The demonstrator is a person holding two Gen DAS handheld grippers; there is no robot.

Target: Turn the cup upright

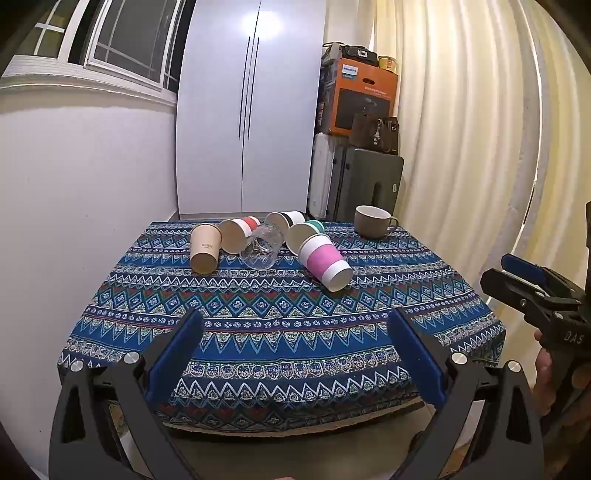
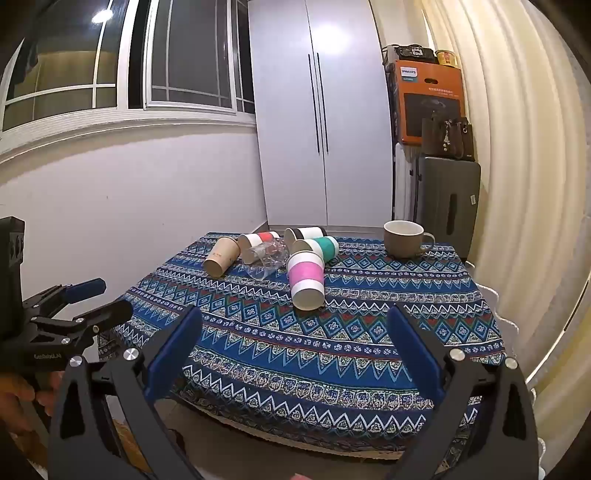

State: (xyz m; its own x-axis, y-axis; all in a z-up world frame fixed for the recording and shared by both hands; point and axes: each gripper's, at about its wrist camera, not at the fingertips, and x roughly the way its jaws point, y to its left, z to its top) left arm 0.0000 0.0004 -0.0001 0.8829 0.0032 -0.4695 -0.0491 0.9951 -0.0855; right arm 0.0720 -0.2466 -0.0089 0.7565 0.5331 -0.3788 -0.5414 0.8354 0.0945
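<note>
Lying: five paper cups (image 1: 323, 264), one glass (image 1: 262, 246)

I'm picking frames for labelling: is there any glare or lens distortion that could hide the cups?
Left wrist view: a lamp glares on the wardrobe, and the fisheye bends the curtain; the pink cup stays sharp. Right wrist view: a lamp reflects in the window, the corners are dark, and the clear cup is hard to outline.

A woven, matt patterned tablecloth (image 1: 280, 325) is seen. Matt paper is shown by the tan cup (image 1: 204, 248) and the pink-banded cup (image 1: 325, 264); clear glossy plastic by the tumbler (image 1: 263, 245) between them. At two o'clock a smooth glazed mug (image 1: 373, 220) is seen. Matt black plastic with shiny metal screws forms the left gripper (image 1: 295, 347).
</note>
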